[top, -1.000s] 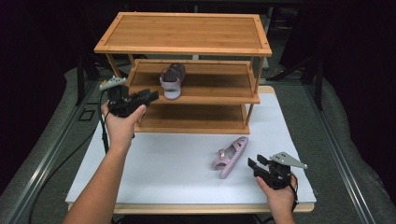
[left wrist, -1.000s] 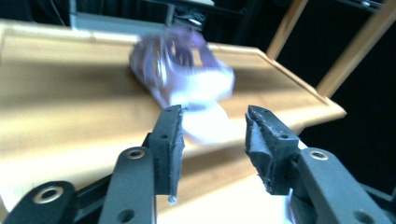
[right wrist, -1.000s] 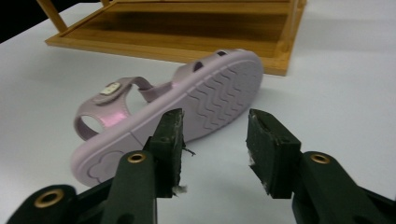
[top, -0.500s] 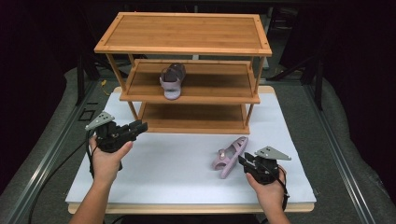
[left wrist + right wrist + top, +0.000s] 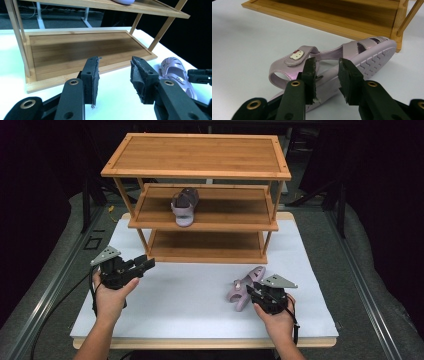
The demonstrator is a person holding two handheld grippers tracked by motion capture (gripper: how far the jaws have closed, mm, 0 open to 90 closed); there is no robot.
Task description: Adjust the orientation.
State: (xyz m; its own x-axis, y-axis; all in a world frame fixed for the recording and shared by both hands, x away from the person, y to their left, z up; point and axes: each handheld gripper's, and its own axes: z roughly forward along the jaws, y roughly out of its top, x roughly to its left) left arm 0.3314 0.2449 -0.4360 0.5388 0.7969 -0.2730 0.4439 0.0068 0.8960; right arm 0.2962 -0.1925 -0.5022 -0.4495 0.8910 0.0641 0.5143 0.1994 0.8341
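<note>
White board [image 5: 200,305] covers the table in front of you, and both your hands come in over its near edge.

Your right gripper [image 5: 256,294] sits at the near right, right up against the pink sandal [image 5: 244,287] that lies on its side on the board. In the right gripper view its jaws have just opened a little further, and the sandal [image 5: 352,62] reaches in between them at the heel end. The pads look to stand clear of it, though the close angle makes that hard to judge.

Your left gripper [image 5: 145,265] hovers at the near left with its jaws spread and nothing between them; they have just been opening. In the left gripper view it [image 5: 113,80] points at the bottom shelf [image 5: 82,50], which is bare.

Beyond both hands stands one bamboo rack [image 5: 200,157] of three shelves. The middle shelf holds a second sandal [image 5: 184,206], toe end toward you, near the shelf's front edge. That makes two sandals, one stored and one loose. Open white board lies between your two grippers.
</note>
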